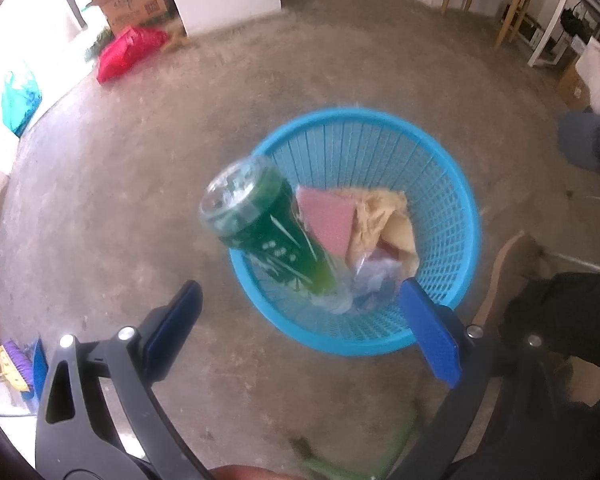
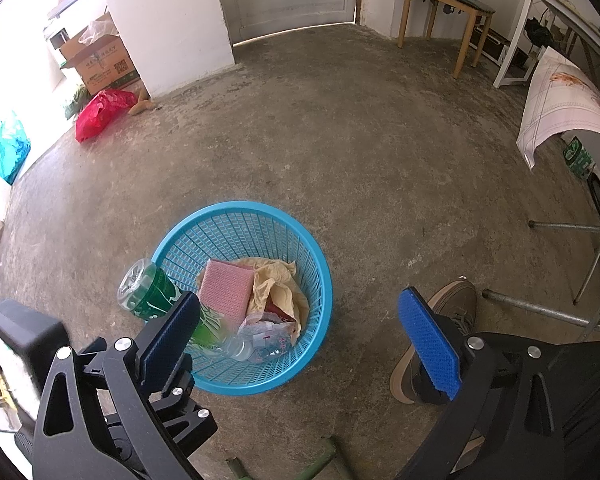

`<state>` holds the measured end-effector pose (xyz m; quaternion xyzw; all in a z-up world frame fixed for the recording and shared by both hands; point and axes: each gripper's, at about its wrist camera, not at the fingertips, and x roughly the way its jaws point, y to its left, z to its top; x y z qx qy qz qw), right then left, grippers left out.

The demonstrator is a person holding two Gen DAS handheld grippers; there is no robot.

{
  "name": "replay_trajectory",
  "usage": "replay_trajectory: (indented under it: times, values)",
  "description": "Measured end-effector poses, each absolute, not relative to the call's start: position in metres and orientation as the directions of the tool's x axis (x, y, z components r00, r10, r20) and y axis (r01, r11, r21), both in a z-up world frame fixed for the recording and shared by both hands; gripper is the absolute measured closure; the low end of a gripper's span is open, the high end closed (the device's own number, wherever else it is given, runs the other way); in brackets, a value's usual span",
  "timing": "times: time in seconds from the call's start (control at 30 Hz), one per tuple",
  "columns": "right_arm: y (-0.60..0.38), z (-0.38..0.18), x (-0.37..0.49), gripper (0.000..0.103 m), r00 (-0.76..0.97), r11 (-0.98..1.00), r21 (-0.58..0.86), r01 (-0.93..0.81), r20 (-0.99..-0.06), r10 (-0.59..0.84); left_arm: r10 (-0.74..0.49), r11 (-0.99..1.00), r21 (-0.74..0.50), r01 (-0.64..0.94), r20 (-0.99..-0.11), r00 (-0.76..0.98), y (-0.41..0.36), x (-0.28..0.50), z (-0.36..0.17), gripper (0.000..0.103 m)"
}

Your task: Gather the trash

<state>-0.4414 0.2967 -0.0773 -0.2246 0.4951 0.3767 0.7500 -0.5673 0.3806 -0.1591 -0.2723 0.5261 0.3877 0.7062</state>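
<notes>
A blue mesh basket stands on the concrete floor. A green-labelled plastic bottle leans neck-down over its near-left rim, blurred in the left wrist view and touching neither pad. Inside lie a pink sponge, crumpled tan paper and a clear plastic wrapper. My left gripper is open just above the basket's near rim. My right gripper is open with nothing between its pads, to the right of the left tool's black body.
A red bag, a cardboard box and a teal bag sit at the far left. A person's shoe stands right of the basket. Metal table legs and a wooden chair are on the right.
</notes>
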Motion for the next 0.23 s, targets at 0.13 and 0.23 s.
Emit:
replay_trajectory:
  times: [0.13,0.23]
  values:
    - [0.2983,-0.0758,-0.4414,0.006,0.225,0.616,0.038,-0.787,-0.912,0.343,0.238,0.551,0.052,-0.833,-0.966,0.098,0.3819,-0.5669,-0.1693,0.008]
    - [0.2983,-0.0758,-0.4414,0.006,0.226,0.616,0.037,-0.787,-0.912,0.343,0.235,0.556,0.06,-0.829,-0.968,0.088,0.3805,-0.5677,-0.172,0.008]
